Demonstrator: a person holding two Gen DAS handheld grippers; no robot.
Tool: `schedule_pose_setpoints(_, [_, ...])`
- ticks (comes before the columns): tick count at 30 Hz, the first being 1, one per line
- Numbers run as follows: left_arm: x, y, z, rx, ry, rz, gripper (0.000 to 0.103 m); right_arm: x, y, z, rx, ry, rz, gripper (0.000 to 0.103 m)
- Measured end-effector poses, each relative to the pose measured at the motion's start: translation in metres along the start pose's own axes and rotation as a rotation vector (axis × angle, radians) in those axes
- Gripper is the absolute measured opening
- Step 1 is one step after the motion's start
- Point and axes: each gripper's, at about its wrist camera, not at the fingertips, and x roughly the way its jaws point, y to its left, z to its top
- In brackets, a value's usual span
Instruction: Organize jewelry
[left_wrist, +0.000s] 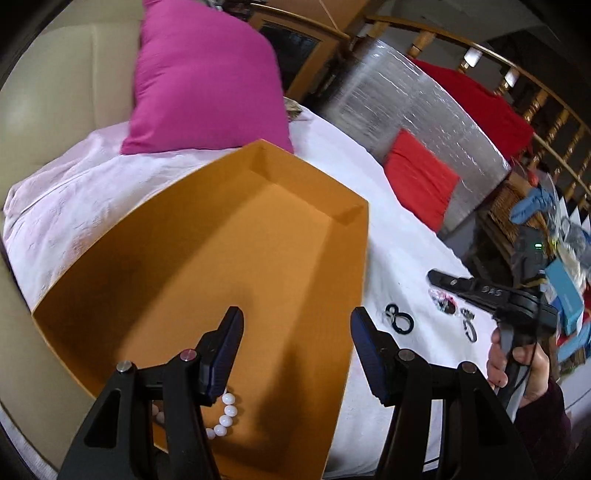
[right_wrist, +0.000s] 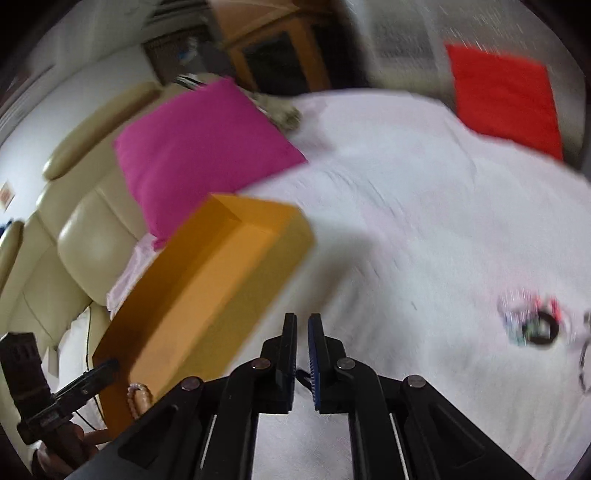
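Observation:
An orange tray (left_wrist: 343, 258) lies on the white sheet; it also shows in the right wrist view (right_wrist: 229, 266). A white pearl bracelet (left_wrist: 226, 417) lies inside it at the near edge, under my left gripper (left_wrist: 297, 325), which is open and empty above the tray. Black rings (left_wrist: 399, 319), a colourful beaded piece (left_wrist: 445, 301) and a small dark piece (left_wrist: 469, 325) lie on the sheet to the tray's right. My right gripper (right_wrist: 303, 323) is shut, with a small dark piece between its pads, above the sheet. It also shows in the left wrist view (left_wrist: 437, 277).
A magenta cushion (left_wrist: 207, 77) lies behind the tray, a red cushion (left_wrist: 421, 177) at the bed's right edge. A beige sofa (right_wrist: 66, 236) stands left of the bed. A cluttered wicker shelf (left_wrist: 546, 236) stands to the right. The beaded piece (right_wrist: 532, 321) lies right of my right gripper.

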Motion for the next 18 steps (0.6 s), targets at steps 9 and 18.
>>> schedule_pose_setpoints(9, [-0.048, 0.008, 0.005, 0.016, -0.105, 0.009, 0.061, 0.042, -0.004, -0.035, -0.047, 0.099, -0.027, 0.038])
schedule_pose_setpoints(18, [-0.075, -0.003, 0.031, 0.071, -0.109, -0.045, 0.066, -0.025, 0.049, -0.007, -0.134, -0.138, -0.001, 0.005])
